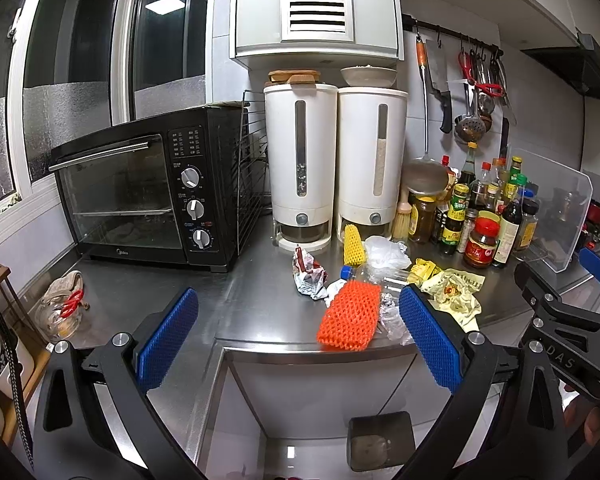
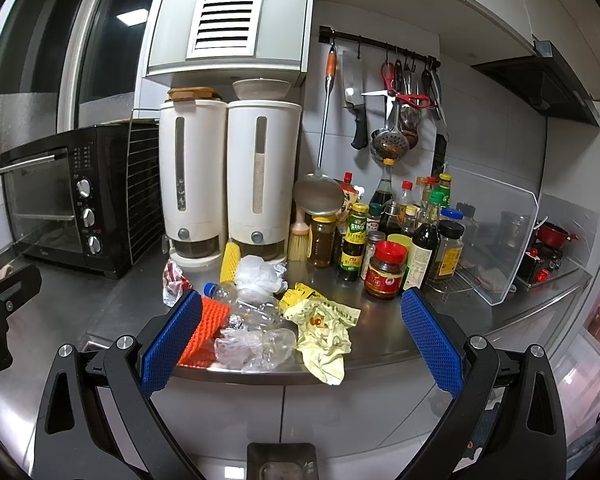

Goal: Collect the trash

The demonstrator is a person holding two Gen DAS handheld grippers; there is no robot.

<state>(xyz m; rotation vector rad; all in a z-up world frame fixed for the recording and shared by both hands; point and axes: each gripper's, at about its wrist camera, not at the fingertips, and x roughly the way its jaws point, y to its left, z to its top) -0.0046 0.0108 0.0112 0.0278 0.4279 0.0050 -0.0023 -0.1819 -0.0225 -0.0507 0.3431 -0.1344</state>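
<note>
both grippers hang in front of the counter [image 1: 148, 304] edge with nothing between their pads: the left gripper [image 1: 298, 338] is spread wide, and the right gripper [image 2: 300, 344] is spread just as wide. the trash lies in a loose heap at the lower middle of both frames, near the front lip of the counter: an orange foam net [image 1: 350, 316], a clear plastic bottle [image 2: 240, 304] with a blue cap, a crumpled yellow wrapper [image 2: 324, 328], thin clear film [image 2: 256, 348], a white plastic bag [image 2: 258, 274], a red and silver foil wrapper [image 1: 308, 274] and a yellow foam net [image 1: 354, 246].

the likely trouble is the edge. the orange net, the film and the yellow wrapper sit at or over the lip, so a careless nudge could push them off. the pieces overlap, so closing on one may drag its neighbours. the smooth round bottle may squirt out of a pinch. the jars and sauce bottles [image 2: 384, 270] stand just behind the heap, so a deep reach could topple them.
</note>
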